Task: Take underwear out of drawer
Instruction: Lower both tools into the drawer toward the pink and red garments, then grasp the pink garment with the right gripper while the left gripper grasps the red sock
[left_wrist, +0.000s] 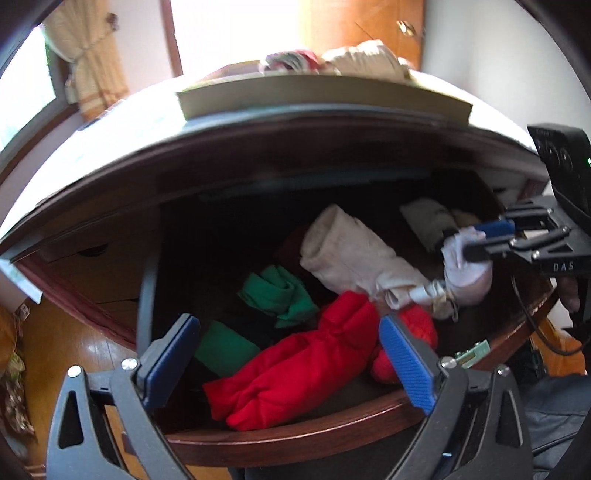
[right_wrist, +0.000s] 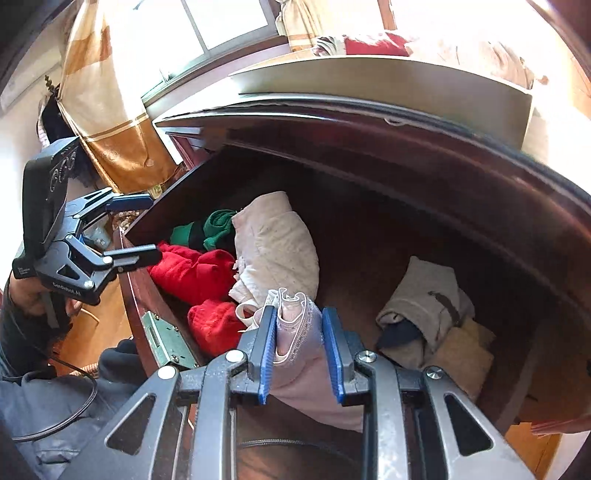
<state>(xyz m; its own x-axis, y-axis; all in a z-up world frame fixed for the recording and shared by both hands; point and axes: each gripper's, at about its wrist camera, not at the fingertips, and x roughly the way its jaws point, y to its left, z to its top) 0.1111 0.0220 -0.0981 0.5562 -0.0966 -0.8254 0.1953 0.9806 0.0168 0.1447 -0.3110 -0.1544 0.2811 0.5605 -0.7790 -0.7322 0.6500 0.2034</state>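
Pale pink underwear (right_wrist: 295, 332), white-piped and bunched, sits pinched in the right hand-held gripper (right_wrist: 300, 350); the left (left_wrist: 288, 365) gapes wide.

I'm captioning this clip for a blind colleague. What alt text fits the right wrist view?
The right gripper is shut on a pale pink piece of underwear inside an open wooden drawer. Red, green and cream clothes lie behind it, and the left gripper hangs open at the drawer's left edge.
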